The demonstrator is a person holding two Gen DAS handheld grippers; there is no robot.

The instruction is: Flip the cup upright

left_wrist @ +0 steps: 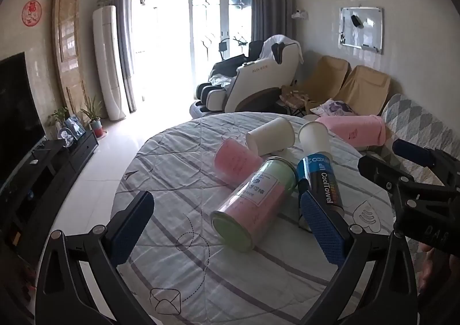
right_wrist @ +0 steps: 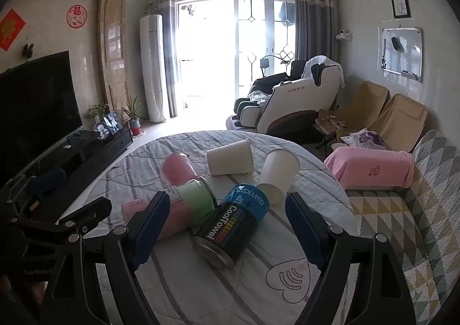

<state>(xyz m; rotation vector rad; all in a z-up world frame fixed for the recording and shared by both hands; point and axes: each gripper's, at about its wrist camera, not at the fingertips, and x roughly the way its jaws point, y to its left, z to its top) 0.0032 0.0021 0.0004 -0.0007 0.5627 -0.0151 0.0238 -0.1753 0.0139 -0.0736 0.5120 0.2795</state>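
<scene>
Right wrist view, both grippers' jaws wide, holding nothing

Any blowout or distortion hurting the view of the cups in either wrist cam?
Left wrist: balcony window blown out, white cups still readable, edges bent by fisheye. Right wrist: same glare at the window, TV side dark, CoolTowel can sharp.

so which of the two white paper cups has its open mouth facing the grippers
The left white cup, lying beside the pink tumbler. The right white cup points its closed base at the grippers, next to the blue CoolTowel can.
</scene>
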